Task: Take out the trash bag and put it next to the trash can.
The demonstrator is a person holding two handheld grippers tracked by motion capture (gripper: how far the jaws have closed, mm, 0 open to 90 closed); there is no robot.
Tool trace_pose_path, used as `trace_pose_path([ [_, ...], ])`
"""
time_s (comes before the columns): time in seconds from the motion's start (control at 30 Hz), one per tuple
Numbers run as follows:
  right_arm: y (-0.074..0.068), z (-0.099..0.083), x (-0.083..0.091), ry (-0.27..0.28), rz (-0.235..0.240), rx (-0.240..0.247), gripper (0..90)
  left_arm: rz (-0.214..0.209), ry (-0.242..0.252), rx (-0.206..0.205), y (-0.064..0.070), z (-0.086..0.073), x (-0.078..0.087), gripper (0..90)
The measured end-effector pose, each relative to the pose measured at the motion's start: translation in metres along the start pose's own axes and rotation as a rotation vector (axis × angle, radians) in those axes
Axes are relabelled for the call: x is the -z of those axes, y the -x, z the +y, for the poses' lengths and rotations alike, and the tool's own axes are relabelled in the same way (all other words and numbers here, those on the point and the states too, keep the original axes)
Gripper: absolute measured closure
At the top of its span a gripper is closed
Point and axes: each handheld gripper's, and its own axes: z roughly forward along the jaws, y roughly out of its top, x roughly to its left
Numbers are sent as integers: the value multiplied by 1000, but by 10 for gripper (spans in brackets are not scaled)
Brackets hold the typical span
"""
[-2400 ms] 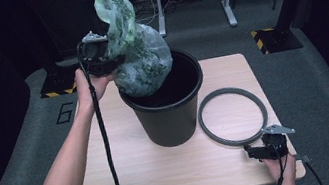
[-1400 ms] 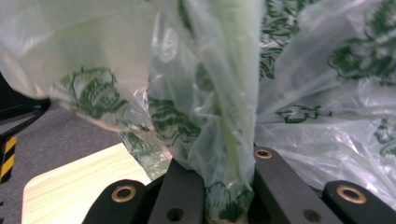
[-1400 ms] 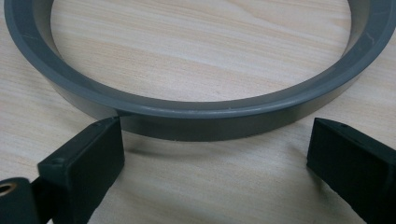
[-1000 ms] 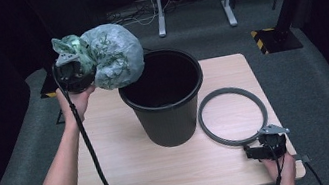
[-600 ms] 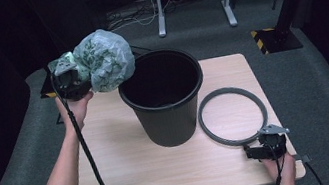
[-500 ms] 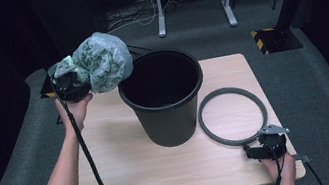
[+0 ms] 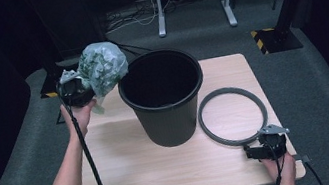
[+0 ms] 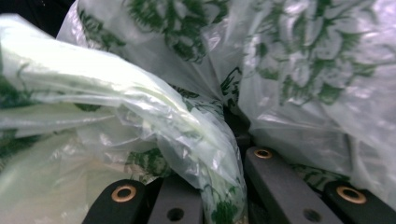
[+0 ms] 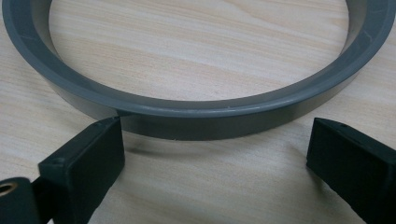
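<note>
Left of the bin (image 7: 163, 97), the left hand-held gripper (image 7: 82, 88), clenching the bag (image 7: 102, 67), has sunk lower.

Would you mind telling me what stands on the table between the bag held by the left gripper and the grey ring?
The black bin stands between the bag and the grey ring, seen in the high view.

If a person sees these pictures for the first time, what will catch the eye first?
Most striking is the bulging green-printed plastic bag, held above the table's far left corner with its neck pinched in the left gripper. Beside it, the empty black bin stands mid-table. Right of that lies a grey ring, with the right gripper open just before it.
</note>
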Motion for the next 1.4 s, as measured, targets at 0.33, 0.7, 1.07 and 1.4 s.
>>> trace_pose_path([
  [0.33,0,0,0,0,0,0,35,-54,-70,96,-6,-31,-30,887],
  [0.7,0,0,0,0,0,-1,36,-23,-237,102,-2,-79,-86,886],
  [1.07,0,0,0,0,0,-1,36,1,-299,129,0,-105,-109,872],
  [1.4,0,0,0,0,0,-1,35,26,-293,105,1,-116,-112,856],
])
